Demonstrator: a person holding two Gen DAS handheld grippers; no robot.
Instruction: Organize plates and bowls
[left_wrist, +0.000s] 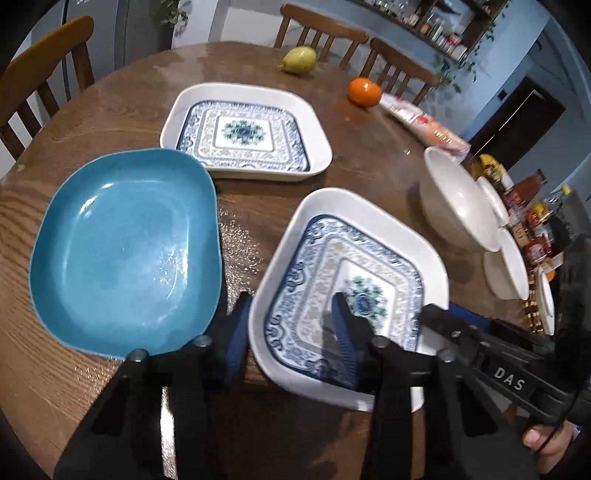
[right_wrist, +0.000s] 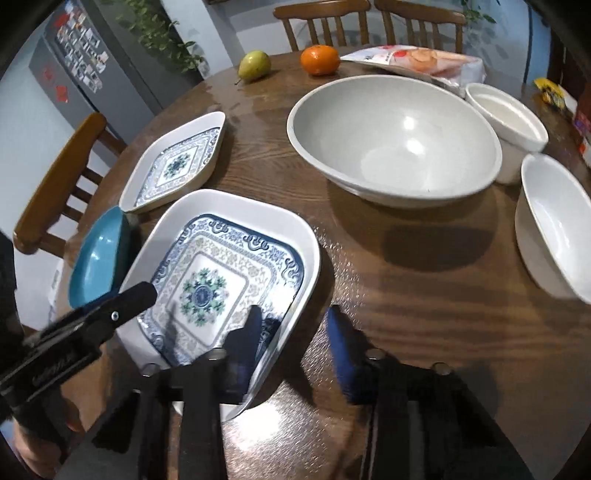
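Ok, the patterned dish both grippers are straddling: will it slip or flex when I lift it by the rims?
The near patterned dish looks like glazed ceramic, so probably rigid, no flex. Its glossy white rim may be slippery between the pads, so expect some sliding. The left gripper and right gripper each have one finger inside and one outside the wall; gripping opposite sides should limit tipping. Likely fragile if dropped.

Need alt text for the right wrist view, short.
The right claw straddles, open, the near right rim of a patterned square plate on a wooden table. The left claw reaches in over the plate's left edge. Behind sit a second patterned plate, a teal dish and a large grey bowl.
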